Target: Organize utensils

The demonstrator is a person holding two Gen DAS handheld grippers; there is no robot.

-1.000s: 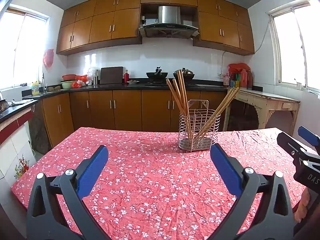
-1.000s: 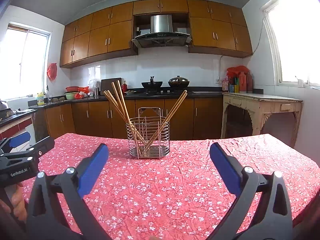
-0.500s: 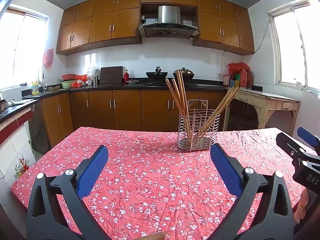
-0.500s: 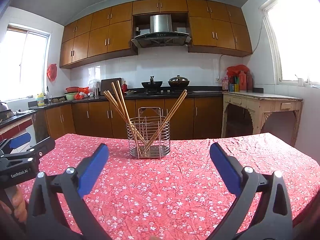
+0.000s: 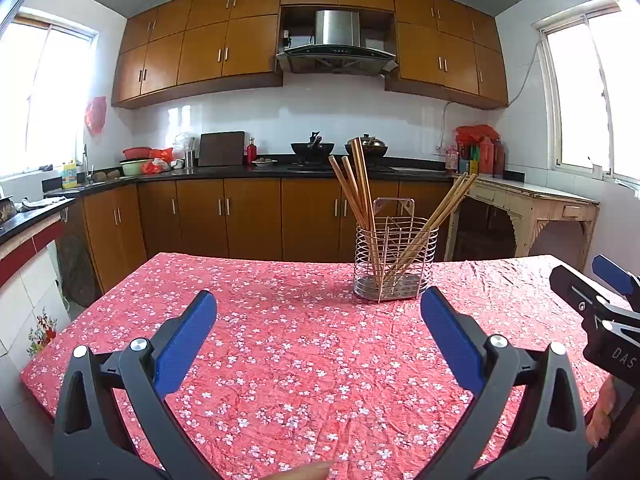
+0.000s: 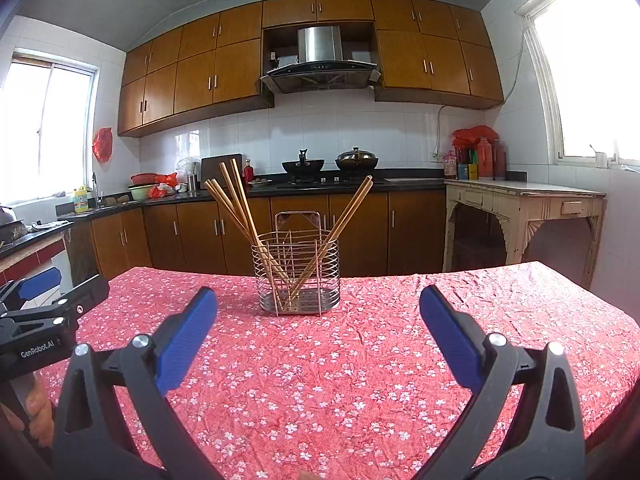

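Note:
A wire utensil holder stands on the table with the red floral cloth. Several wooden chopsticks lean in it, some to the left, some to the right. The holder and the chopsticks also show in the right wrist view. My left gripper is open and empty, well short of the holder. My right gripper is open and empty, facing the holder from a short distance. Each gripper shows at the edge of the other's view: the right one, the left one.
Kitchen counters with brown cabinets run behind the table, with pots on a stove. A pale side table stands at the right wall. The table's far edge lies just beyond the holder.
Nothing has visibly changed apart from a slight shift of both views. Both grippers stay open.

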